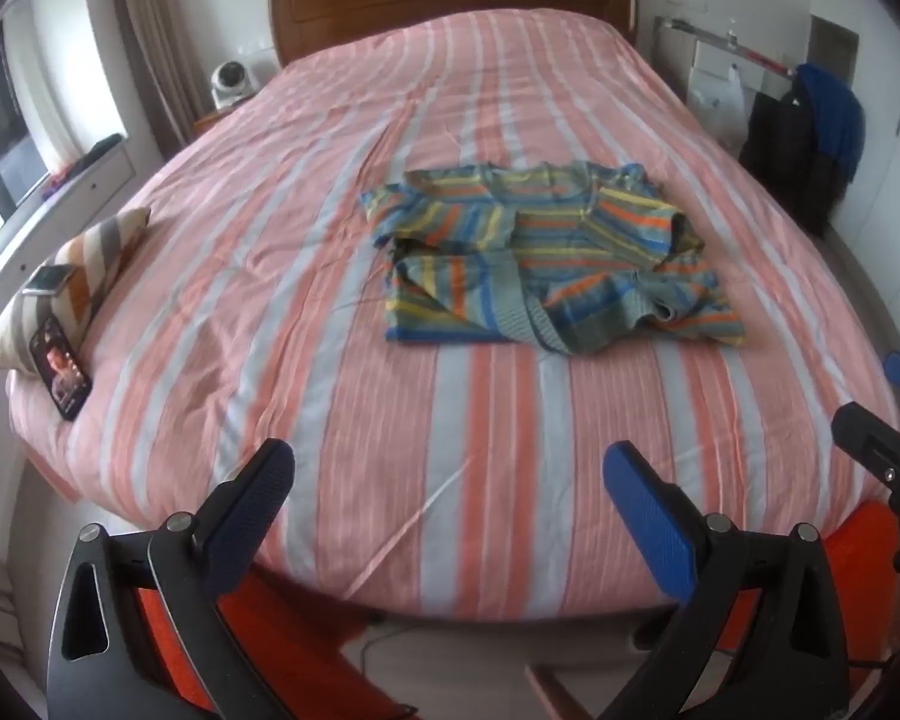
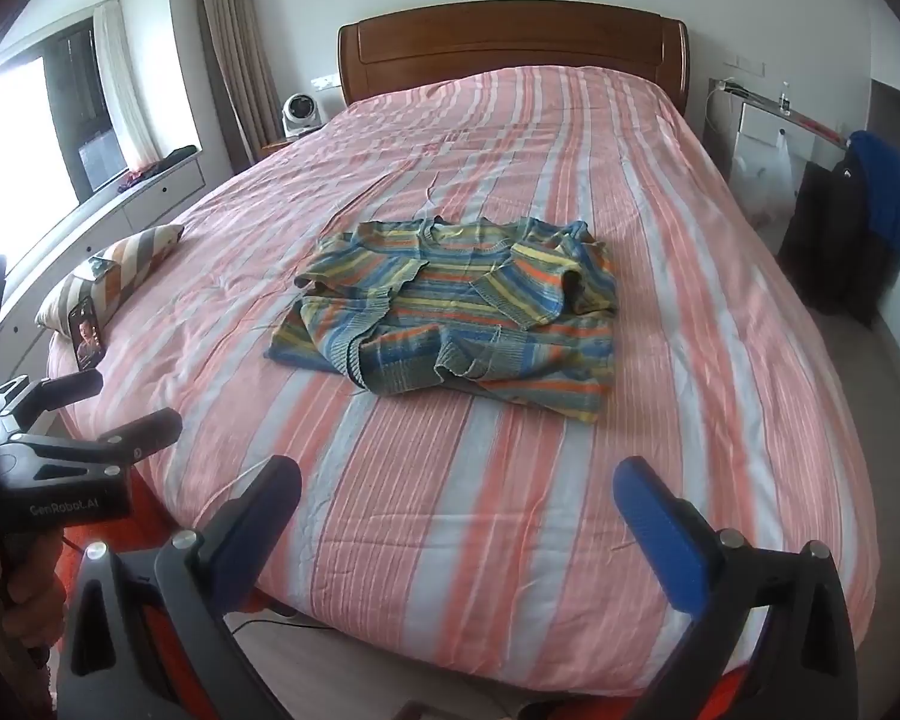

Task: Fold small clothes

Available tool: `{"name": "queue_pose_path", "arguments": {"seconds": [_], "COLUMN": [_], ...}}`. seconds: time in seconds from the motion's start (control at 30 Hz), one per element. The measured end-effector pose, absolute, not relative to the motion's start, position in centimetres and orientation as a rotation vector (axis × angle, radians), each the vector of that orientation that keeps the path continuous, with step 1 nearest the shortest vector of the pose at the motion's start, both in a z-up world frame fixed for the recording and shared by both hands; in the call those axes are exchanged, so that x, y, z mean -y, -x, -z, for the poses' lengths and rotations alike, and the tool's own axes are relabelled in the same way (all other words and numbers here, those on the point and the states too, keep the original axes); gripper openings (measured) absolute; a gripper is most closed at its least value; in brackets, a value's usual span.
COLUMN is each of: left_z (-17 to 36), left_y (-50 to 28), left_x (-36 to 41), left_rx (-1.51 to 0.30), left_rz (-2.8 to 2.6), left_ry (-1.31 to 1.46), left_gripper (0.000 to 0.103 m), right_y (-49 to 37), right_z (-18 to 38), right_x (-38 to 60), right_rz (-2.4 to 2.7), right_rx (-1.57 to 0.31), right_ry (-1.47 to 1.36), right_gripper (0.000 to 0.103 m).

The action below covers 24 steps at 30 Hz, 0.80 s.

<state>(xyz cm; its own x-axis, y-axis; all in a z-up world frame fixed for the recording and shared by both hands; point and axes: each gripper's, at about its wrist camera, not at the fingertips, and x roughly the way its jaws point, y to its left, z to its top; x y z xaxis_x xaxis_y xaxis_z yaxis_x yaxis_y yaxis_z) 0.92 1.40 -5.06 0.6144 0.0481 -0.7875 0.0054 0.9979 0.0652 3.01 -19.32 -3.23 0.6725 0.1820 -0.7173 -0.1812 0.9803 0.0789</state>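
Nearest to the view, both grippers hang over the foot end of the bed (image 1: 342,396), well short of the striped sweater (image 1: 546,252) that serves as the landmark here. The left gripper (image 1: 450,480) has its fingers (image 1: 651,516) spread as wide as they go, with nothing between them but bedcover. The right gripper (image 2: 456,498) is the same: fingers (image 2: 666,534) fully apart and empty. In the right wrist view a hand (image 2: 12,594) grips the handle of the left gripper, at the near left of the sweater.

The sweater lies about mid-bed, beyond both grippers, its neckline toward the headboard (image 1: 450,6) and its hem toward the foot. It looks partly folded, judging by the sleeves drawn in over the chest, their ribbed cuffs bunched loosely near the hem.

It appears to be a knit: soft, limp, fairly light, likely to stretch and sag when lifted instead of holding a crease. The bedcover under it is soft too, so pinching too deep could catch that cloth as well. Sensible holds would be the two hem corners nearest the grippers, or the shoulder edges on either side, taking a thick enough pinch to gather all layers so the tucked sleeves do not slip out.

To the left of the sweater, at the bed's edge, a striped cushion (image 1: 84,276) props a phone (image 1: 60,372). Far right of the sweater, dark clothes (image 1: 810,144) hang by the wall.
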Motion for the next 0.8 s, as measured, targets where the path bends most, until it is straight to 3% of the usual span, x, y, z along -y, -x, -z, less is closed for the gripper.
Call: {"name": "queue_pose_path", "arguments": {"seconds": [0.8], "left_z": [5.6], "left_y": [-0.7], "left_x": [-0.8], "left_rx": [-0.929], "left_rz": [-0.029], "left_ry": [-0.092], "left_gripper": [0.103], "right_y": [-3.2], "right_z": [4.5], "right_x": [19.1], "right_rz": [-0.218], "right_rx": [-0.802], "right_ry": [-0.018], "right_gripper": [0.103]}}
